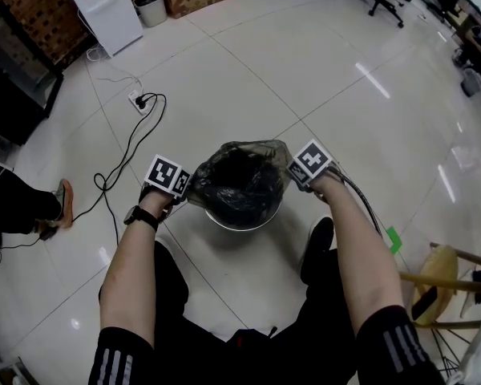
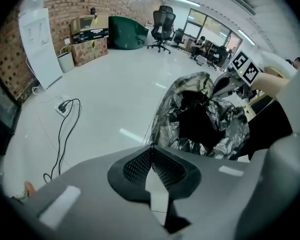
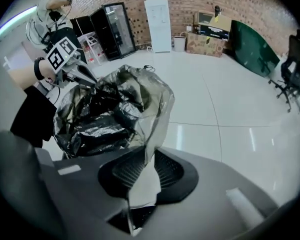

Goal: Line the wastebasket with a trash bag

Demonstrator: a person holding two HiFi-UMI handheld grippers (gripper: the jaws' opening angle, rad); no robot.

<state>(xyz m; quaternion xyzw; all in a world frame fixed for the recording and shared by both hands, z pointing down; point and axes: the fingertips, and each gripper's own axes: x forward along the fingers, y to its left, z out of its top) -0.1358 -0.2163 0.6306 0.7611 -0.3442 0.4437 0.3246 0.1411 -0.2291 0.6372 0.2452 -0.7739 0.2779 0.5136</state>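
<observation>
Noting positions: wastebasket [image 1: 242, 223] stands on the tiled floor [image 1: 329, 95], well away from the floor's far edge where the boxes and white cabinet are, just in front of the person's feet. The trash bag [image 1: 240, 176] sits with its mouth spread open over the basket. Its body looks to hang down inside, while the basket's near rim shows bare metal, so I judge the mouth is not yet folded over the rim. Left gripper [image 1: 189, 194] is at the left edge of the bag's mouth; in its own view the left jaws [image 2: 150, 148] are fully together, with the film's edge running out from their tips, so it has the bag pinched. Right gripper [image 1: 292, 180] is at the right edge of the mouth. In its own view the right jaws [image 3: 149, 155] stand a narrow crack apart, with a strip of translucent film threaded between them, and the pads do not look to be clamping it. Risks: with that loose right hold, any outward pull could let the film slide free and drop that side into the basket. One-sided tension from the left could drag or tip the unheld basket. Hauling thin film hard across the metal rim could tear it.
</observation>
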